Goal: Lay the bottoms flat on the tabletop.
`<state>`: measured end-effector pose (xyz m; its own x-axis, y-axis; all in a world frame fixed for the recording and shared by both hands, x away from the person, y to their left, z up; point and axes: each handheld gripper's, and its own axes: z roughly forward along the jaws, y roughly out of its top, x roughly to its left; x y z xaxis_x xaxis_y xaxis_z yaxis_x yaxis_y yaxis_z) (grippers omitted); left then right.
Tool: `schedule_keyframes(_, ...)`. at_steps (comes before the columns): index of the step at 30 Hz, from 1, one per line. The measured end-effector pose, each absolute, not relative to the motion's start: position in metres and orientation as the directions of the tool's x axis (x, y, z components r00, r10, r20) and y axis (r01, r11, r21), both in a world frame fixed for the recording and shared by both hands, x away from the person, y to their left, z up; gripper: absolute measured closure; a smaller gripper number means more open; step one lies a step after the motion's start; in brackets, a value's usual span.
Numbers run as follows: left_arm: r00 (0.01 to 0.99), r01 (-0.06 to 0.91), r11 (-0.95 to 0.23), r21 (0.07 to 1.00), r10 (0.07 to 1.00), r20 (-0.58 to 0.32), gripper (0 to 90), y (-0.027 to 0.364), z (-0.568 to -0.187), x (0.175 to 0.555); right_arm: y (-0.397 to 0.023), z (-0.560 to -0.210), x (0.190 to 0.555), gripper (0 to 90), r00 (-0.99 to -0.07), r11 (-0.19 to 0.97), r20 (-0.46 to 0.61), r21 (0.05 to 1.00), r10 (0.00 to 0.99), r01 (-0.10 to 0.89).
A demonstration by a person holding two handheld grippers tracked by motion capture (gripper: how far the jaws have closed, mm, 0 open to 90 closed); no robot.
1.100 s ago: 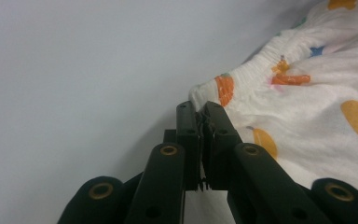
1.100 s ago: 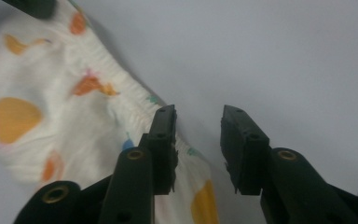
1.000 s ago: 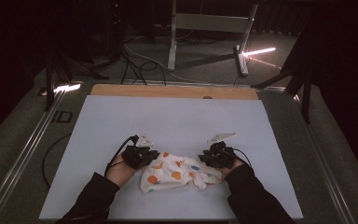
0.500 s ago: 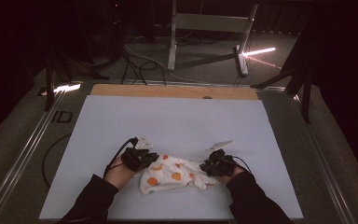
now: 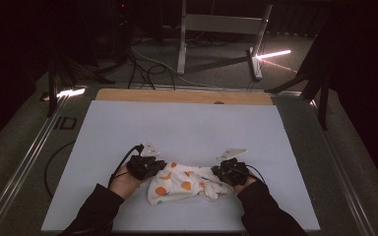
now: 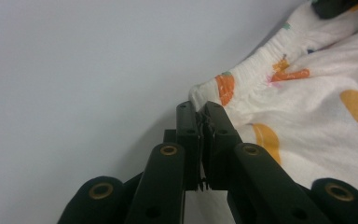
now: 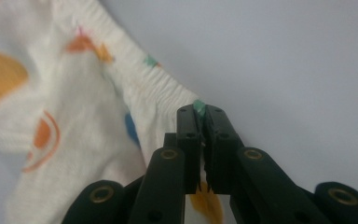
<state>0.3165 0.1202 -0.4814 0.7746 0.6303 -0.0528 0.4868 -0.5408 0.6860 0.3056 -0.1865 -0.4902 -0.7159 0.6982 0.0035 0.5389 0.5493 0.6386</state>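
Table [image 5: 187, 128], pale and wide, carries the work near its front edge, close to the person, where both forearms can reach without stretching. Cloth [image 5: 184, 183], white with orange and blue prints, lies bunched there between the two grippers, and its gathered elastic hem runs along the far side. It looks like a small garment, and the two grips sit at opposite ends of that hem, probably so the piece can be drawn out straight or lifted evenly for flattening or folding.

The left gripper [image 5: 147, 166] is clamped on the cloth's left corner; in the left gripper view [image 6: 200, 114] its jaws stand pressed together with a fold of hem [image 6: 205, 100] pinched at the tips. The right gripper [image 5: 226, 173] has just been closing its jaws, and in the right gripper view [image 7: 200, 114] they now meet on the hem edge, a bit of green print showing right at the tips.

How much fabric each pair of jaws actually holds is hard to judge, since the jaws cover it. The cloth's true shape is lost in its crumples, and the right gripper view is blurred across the prints. The surroundings beyond the table are too dark to read.
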Motion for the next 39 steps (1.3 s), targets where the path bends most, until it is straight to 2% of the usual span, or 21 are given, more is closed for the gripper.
schedule_keyframes(6,0.765,0.46,-0.517,0.722,0.643,-0.028,86.8,0.122,-0.468,0.328,-0.19,-0.459,0.31,85.9,-0.711,0.496,-0.004,0.719,0.703,0.486)
schedule_keyframes(15,0.746,0.446,-0.497,0.744,0.666,-0.002,86.8,0.121,-0.455,0.352,-0.196,-0.429,0.333,85.9,-0.679,0.424,0.005,0.777,0.734,0.465)
schedule_keyframes(22,0.727,0.436,-0.501,0.747,0.686,0.036,86.8,0.119,-0.451,0.377,-0.191,-0.428,0.358,85.9,-0.666,0.416,0.009,0.775,0.746,0.477)
schedule_keyframes(39,0.674,0.48,-0.449,0.754,0.739,0.011,86.6,0.115,-0.478,0.434,-0.185,-0.454,0.419,85.8,-0.587,0.356,0.062,0.743,0.807,0.567)
